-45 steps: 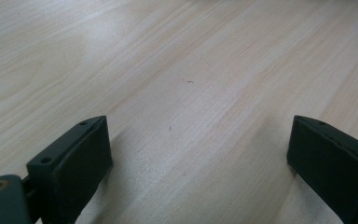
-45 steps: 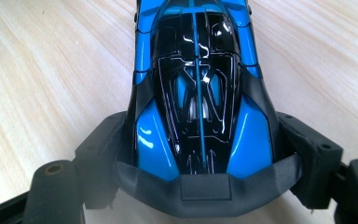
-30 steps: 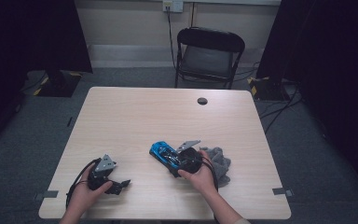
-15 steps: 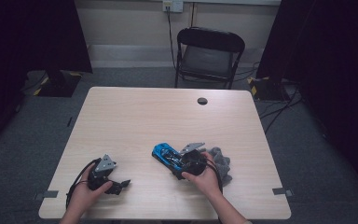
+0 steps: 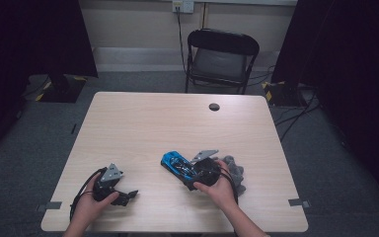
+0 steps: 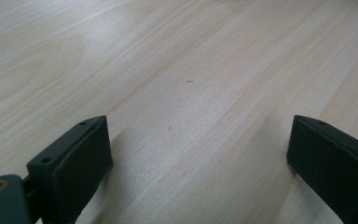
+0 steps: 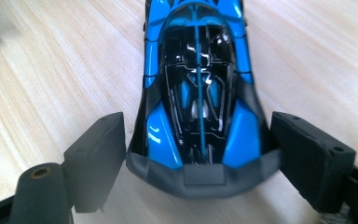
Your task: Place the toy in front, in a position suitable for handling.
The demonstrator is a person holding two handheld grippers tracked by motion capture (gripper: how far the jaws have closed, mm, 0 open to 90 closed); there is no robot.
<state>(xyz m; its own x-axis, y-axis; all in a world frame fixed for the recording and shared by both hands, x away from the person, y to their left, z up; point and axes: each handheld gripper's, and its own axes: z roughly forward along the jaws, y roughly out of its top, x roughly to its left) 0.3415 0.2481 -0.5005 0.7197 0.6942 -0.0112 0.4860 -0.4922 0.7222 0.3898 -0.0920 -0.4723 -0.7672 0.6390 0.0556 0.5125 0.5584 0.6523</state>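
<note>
Between right gripper (image 7: 198, 154) jaws just opening, blue toy car (image 7: 198, 93) unpinched, left gripper (image 6: 200, 158) jaws wide, empty, grey cloth (image 5: 234, 173) high view.

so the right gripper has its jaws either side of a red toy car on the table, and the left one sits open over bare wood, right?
Not quite: the toy car is blue and black, not red, as the right gripper view shows. The rest stands: the right gripper has a jaw at each side of the car's end on the table, and the left gripper sits open over bare wood.
</note>
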